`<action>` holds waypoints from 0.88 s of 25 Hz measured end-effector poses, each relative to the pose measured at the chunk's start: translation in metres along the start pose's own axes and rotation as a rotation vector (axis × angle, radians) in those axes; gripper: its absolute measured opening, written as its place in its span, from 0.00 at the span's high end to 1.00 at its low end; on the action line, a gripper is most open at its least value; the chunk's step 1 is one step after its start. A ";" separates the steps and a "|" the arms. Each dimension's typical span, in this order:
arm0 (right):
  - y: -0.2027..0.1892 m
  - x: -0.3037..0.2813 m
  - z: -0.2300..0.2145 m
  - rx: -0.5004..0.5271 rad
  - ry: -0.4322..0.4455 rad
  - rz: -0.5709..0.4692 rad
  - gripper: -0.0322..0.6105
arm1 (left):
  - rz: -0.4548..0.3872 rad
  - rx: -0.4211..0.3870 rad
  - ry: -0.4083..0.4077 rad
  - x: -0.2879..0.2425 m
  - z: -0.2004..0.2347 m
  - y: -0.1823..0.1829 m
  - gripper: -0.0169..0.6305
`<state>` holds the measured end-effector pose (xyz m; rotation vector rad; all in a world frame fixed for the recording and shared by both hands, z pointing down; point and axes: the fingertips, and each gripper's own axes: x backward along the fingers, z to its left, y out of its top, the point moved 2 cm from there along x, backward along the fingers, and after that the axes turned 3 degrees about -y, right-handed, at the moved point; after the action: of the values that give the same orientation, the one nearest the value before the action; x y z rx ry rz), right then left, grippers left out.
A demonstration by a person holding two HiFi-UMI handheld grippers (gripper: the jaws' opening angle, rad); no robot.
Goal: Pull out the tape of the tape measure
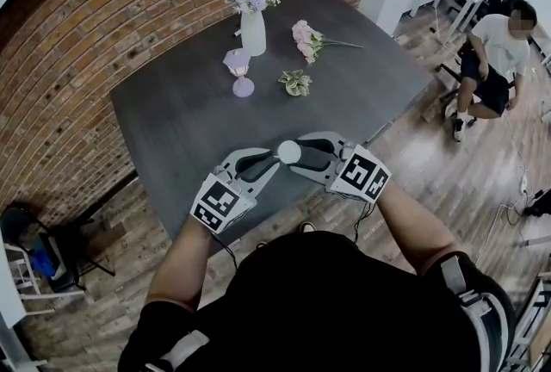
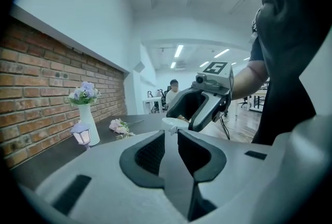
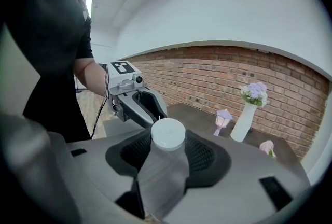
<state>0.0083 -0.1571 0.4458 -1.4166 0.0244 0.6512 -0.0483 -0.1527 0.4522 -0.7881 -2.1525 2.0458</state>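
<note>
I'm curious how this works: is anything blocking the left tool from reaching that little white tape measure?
Nothing visible does. The right gripper holds the tape measure in its jaws. The left gripper has its narrowly parted jaws right at the white tab. I cannot tell whether they pinch it.

I wear a black short-sleeved shirt [image 1: 301, 301]. My left tool [image 1: 275, 161] and right tool [image 1: 299, 146] are pale grey shells with black textured pads lining their curved jaws. Each carries a marker cube [image 1: 215, 203] printed with black-and-white squares. A thin black cable [image 1: 225, 251] runs from the left one.
</note>
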 end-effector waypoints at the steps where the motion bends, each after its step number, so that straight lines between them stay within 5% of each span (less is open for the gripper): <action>1: -0.001 0.001 0.000 -0.004 0.005 0.000 0.64 | 0.003 -0.005 -0.007 -0.001 -0.002 0.000 0.86; 13: 0.000 0.005 -0.008 -0.034 -0.032 -0.021 0.64 | -0.037 0.017 0.040 -0.004 -0.002 0.009 0.95; 22: -0.022 0.033 -0.068 -0.238 -0.238 -0.080 0.64 | -0.106 0.167 0.346 0.048 0.055 -0.003 0.95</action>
<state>0.0694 -0.2061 0.4398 -1.5499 -0.3042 0.7713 -0.1119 -0.1835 0.4351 -0.9065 -1.7747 1.8470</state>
